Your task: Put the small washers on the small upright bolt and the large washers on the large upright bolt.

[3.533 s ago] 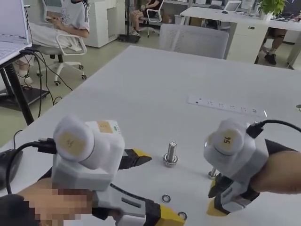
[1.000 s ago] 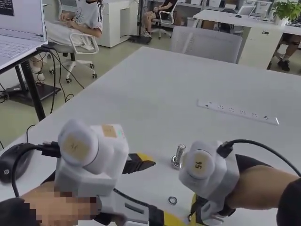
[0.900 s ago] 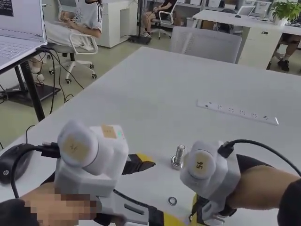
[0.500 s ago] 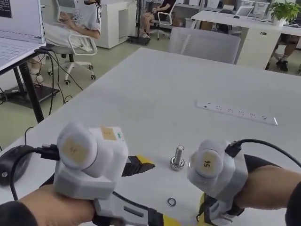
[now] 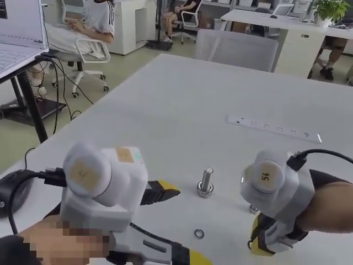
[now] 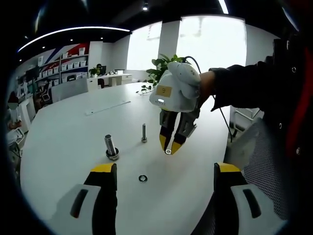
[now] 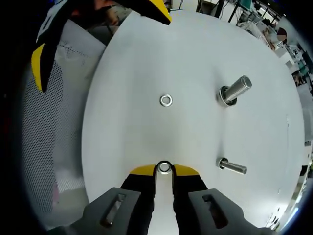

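My right gripper point(image 7: 165, 170) is shut on a small washer point(image 7: 164, 167), held a little above the white table. In the left gripper view that washer point(image 6: 167, 152) sits pinched at the right gripper's yellow tips point(image 6: 172, 145). The small upright bolt point(image 7: 232, 167) stands close beside those tips, and the large upright bolt point(image 7: 234, 90) stands farther off. One loose washer point(image 5: 199, 233) lies flat on the table in front of the large bolt point(image 5: 205, 182). My left gripper point(image 5: 181, 223) hovers at the near left, open wide and empty. The right gripper point(image 5: 255, 244) partly hides the small bolt point(image 5: 252, 208).
A white power strip point(image 5: 273, 127) lies across the table point(image 5: 176, 110) beyond the bolts. A black mouse point(image 5: 11, 190) sits at the near left edge. A grey chair point(image 5: 237, 47) stands at the far side, and people sit at desks behind.
The right gripper has moved from over the loose washers rightwards to the small bolt, with a washer between its tips. Of the two loose washers, one is left. The left gripper holds its place.
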{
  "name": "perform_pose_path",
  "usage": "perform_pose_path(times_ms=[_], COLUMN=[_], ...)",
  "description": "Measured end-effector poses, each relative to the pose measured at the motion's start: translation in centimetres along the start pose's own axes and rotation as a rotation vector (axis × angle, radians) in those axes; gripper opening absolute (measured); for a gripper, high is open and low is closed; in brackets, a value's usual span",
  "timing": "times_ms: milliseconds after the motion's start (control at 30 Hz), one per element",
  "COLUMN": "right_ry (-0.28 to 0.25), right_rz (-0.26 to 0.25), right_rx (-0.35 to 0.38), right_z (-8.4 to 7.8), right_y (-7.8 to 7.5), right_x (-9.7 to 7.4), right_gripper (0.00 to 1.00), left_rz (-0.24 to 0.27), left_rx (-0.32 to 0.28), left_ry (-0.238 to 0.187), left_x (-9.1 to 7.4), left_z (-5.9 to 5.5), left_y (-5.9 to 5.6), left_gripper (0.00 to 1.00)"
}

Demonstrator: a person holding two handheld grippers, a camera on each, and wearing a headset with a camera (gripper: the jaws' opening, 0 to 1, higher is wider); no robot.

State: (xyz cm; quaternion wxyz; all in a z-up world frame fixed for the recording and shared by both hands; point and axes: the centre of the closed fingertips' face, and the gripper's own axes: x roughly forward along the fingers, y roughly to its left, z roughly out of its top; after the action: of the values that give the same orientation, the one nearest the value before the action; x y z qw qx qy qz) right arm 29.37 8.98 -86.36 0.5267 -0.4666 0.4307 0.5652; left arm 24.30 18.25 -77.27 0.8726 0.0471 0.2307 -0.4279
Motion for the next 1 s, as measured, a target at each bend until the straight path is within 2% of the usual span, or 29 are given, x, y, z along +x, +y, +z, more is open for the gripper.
perform_pose_path(times_ms=[300,533,833,1000], right_ry=[-0.004,-0.011,-0.013,-0.012], right_rz=[-0.020,-0.044,-0.074,-0.095], right_rx=[0.050,0.081,0.090,0.077], right_z=[-1.8,-2.5,-2.9,-2.5], right_y=[-0.9,-2.2,-3.5,-4.6], right_x=[-1.4,-3.0,-4.5,-5.6], right_gripper=[0.14,0.14,0.14,0.14], left_rz=[-0.004,-0.004,-0.007,-0.008], left_rx=[0.002,0.002,0.003,0.003], left_ry=[0.002,0.002,0.003,0.001], left_x=[0.0,0.0,0.0,0.0], left_z=[0.0,-0.1,-0.1,-0.1], left_y=[-0.1,-0.1,-0.1,-0.1], left_gripper=[0.81,0.81,0.81,0.81])
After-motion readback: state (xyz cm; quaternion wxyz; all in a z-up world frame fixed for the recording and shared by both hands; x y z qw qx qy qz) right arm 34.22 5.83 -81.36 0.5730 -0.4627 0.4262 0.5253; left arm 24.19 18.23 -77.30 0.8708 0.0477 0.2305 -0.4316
